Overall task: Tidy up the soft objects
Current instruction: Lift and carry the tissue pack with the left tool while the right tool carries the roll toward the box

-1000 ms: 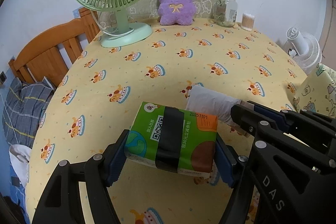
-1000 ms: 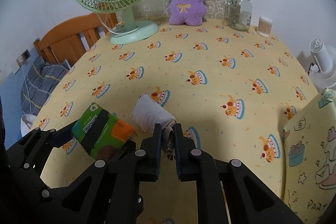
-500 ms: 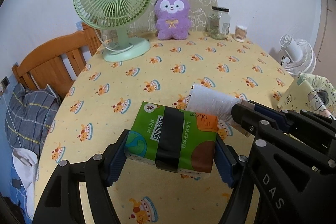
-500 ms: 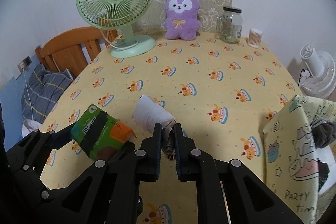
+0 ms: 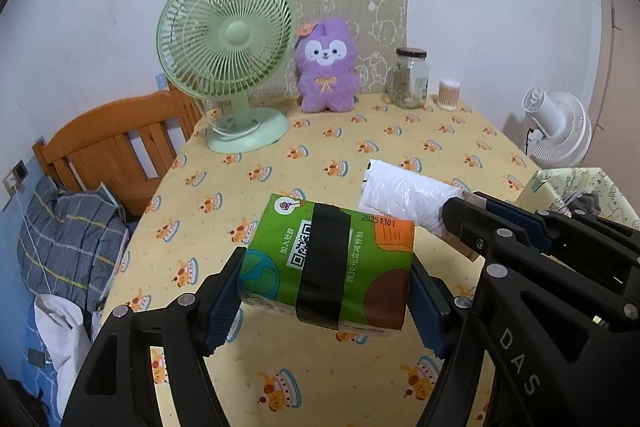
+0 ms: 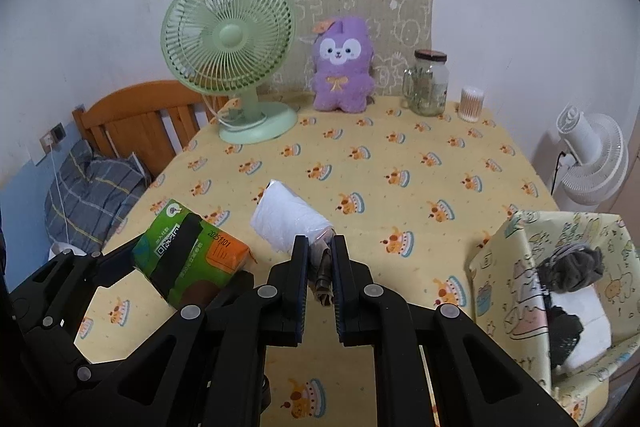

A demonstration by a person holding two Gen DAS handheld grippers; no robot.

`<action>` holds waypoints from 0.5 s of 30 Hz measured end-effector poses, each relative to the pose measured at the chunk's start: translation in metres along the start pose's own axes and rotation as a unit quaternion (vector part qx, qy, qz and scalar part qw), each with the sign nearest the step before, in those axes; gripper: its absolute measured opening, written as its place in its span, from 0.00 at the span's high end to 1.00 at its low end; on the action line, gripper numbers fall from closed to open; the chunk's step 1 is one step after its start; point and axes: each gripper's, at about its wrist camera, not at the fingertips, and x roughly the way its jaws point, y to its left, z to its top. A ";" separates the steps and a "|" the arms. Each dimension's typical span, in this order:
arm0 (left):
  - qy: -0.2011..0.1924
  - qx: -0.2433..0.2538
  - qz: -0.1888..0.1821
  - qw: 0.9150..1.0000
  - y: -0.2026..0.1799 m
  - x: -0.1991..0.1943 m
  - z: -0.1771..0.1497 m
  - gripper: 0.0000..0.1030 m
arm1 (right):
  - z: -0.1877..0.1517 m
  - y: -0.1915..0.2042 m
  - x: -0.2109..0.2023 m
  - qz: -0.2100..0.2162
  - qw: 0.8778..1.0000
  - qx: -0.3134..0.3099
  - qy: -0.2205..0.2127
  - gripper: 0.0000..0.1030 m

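Both things were up off the table when I looked. The left gripper (image 5: 326, 291) had its jaws about half spread, clamped on the ends of a green tissue pack (image 5: 328, 261), and the right gripper (image 6: 320, 261) was pinched nearly shut on the twisted end of a white roll (image 6: 286, 221), which stuck out just beside the pack. Loads of bare yellow tablecloth (image 6: 400, 163) ahead of them. The green fan (image 6: 230, 61), purple plush (image 6: 342, 67), glass jar (image 6: 428, 83) and swab tub (image 6: 471, 104) were all lined along the far edge, well apart from the grippers. An open patterned bag (image 6: 516, 275) sat off the table's right edge.
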 end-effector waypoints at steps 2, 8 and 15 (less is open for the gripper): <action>-0.006 0.001 0.000 1.000 -0.001 -0.006 0.002 0.27 | 0.002 0.000 -0.006 -0.001 1.000 0.000 -0.006 0.87; -0.024 0.003 0.001 1.000 -0.004 -0.022 0.009 0.27 | 0.009 -0.002 -0.024 -0.002 1.000 -0.001 -0.025 0.87; -0.041 0.003 0.003 0.999 -0.008 -0.037 0.015 0.27 | 0.015 -0.004 -0.040 -0.002 0.999 -0.003 -0.042 0.87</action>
